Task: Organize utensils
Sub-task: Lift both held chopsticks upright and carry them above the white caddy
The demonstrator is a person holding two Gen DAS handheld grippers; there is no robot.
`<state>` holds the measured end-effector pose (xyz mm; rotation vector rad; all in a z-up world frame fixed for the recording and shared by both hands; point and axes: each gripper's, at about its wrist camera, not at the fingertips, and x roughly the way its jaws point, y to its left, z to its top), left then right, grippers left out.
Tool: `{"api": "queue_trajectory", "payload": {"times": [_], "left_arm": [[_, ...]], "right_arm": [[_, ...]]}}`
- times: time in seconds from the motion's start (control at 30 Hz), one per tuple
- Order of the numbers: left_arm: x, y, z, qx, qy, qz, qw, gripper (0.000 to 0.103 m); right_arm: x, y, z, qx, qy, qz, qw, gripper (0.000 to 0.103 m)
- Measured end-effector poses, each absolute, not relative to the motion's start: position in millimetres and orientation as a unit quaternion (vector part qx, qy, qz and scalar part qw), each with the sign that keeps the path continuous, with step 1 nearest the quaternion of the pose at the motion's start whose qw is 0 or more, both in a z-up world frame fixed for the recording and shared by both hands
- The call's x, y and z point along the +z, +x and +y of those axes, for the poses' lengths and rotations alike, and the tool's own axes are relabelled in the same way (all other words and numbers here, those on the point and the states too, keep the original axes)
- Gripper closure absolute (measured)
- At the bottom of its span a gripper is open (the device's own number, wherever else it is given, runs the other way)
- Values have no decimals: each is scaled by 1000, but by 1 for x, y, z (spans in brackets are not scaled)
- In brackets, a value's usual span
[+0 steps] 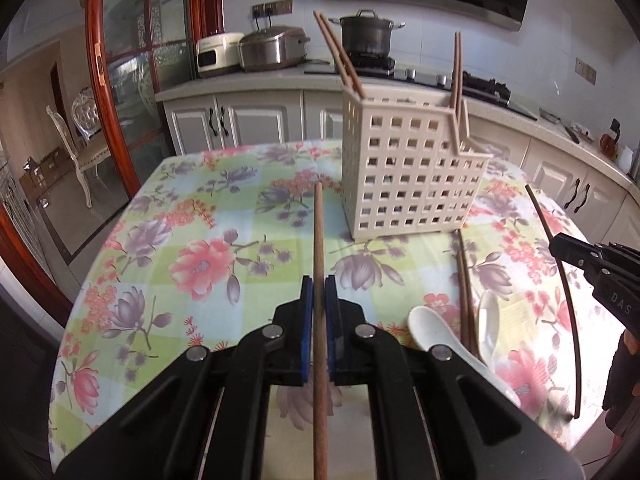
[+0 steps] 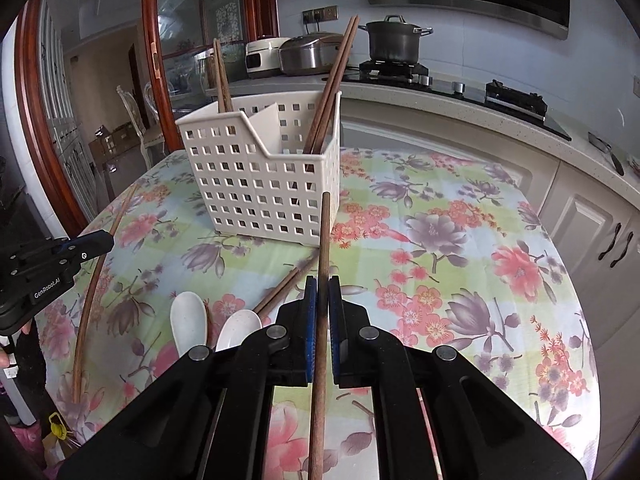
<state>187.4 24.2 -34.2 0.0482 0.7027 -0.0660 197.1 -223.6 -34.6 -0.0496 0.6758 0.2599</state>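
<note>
A cream perforated utensil holder (image 1: 412, 168) stands on the floral table; it also shows in the right wrist view (image 2: 260, 176). Chopsticks (image 1: 340, 56) stand in it at both ends. My left gripper (image 1: 319, 284) is shut on a brown chopstick (image 1: 319, 248) that points toward the holder. My right gripper (image 2: 322, 286) is shut on a dark chopstick (image 2: 325, 240); in the left wrist view this chopstick (image 1: 568, 304) and the right gripper (image 1: 560, 245) are at the right. Two white spoons (image 1: 432, 328) (image 2: 188, 320) and a chopstick pair (image 1: 464, 292) lie on the table.
The round table has a floral cloth (image 1: 192, 248). Behind it is a kitchen counter with rice cookers (image 1: 272, 48), a pot on a stove (image 1: 366, 36) and cabinets. A glass door with red frame (image 1: 96, 80) and a chair are at the left.
</note>
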Motion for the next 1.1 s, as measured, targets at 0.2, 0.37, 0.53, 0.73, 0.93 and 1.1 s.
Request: {"api": "queue_trajectory", "payload": {"times": [0.2,0.37,0.53,0.73,0.93,1.1], "left_arm": [[-12,167,23,-32,23,314,949,97],[-1,156,26,-27,23,293,956,97],[6,147,29,-21,22,276,961,97],[15,135,28,-17,26,255,966,97],[20,127,23,-19,32,244,969,97],[27,121,23,-18,31,231,972,97]], "right_arm": [[-11,180,-223,135,-25,294,946,97],[4,168,-222,141,-29,268,953,97],[11,158,-222,143,-31,254,956,97],[20,148,-223,144,-33,235,961,97],[23,142,-223,147,-35,229,962,97],[29,135,-223,147,-34,215,965,97]]}}
